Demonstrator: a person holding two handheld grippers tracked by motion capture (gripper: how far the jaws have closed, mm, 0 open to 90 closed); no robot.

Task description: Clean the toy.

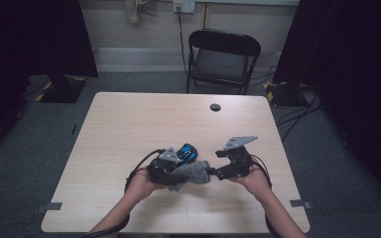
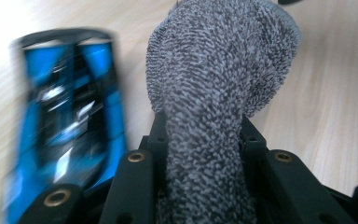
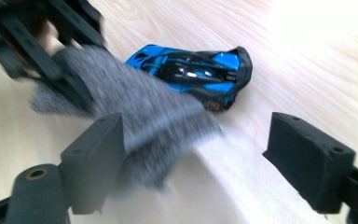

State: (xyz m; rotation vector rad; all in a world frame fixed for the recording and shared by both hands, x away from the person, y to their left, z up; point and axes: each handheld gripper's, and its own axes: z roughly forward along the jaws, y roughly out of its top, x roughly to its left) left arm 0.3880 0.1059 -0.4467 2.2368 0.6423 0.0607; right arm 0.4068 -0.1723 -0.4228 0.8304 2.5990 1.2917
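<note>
A grey fuzzy cloth (image 2: 214, 88) is pinched between the two black jaws of my left gripper (image 2: 200, 140), which is shut on it. In the high view the cloth (image 1: 194, 173) stretches from the left gripper (image 1: 171, 171) toward the right gripper (image 1: 217, 171) near the table's front. A blue and black toy car (image 1: 186, 152) lies on the table just behind the cloth. In the right gripper view my right gripper (image 3: 191, 158) is open, its jaws wide apart; the cloth's free end (image 3: 140, 112) hangs beside the left jaw, with the car (image 3: 191, 72) beyond it.
The light wooden table (image 1: 129, 124) has a dark round hole (image 1: 215, 107) near its far edge. A black folding chair (image 1: 223, 54) stands behind the table. Cables run along the floor at the right.
</note>
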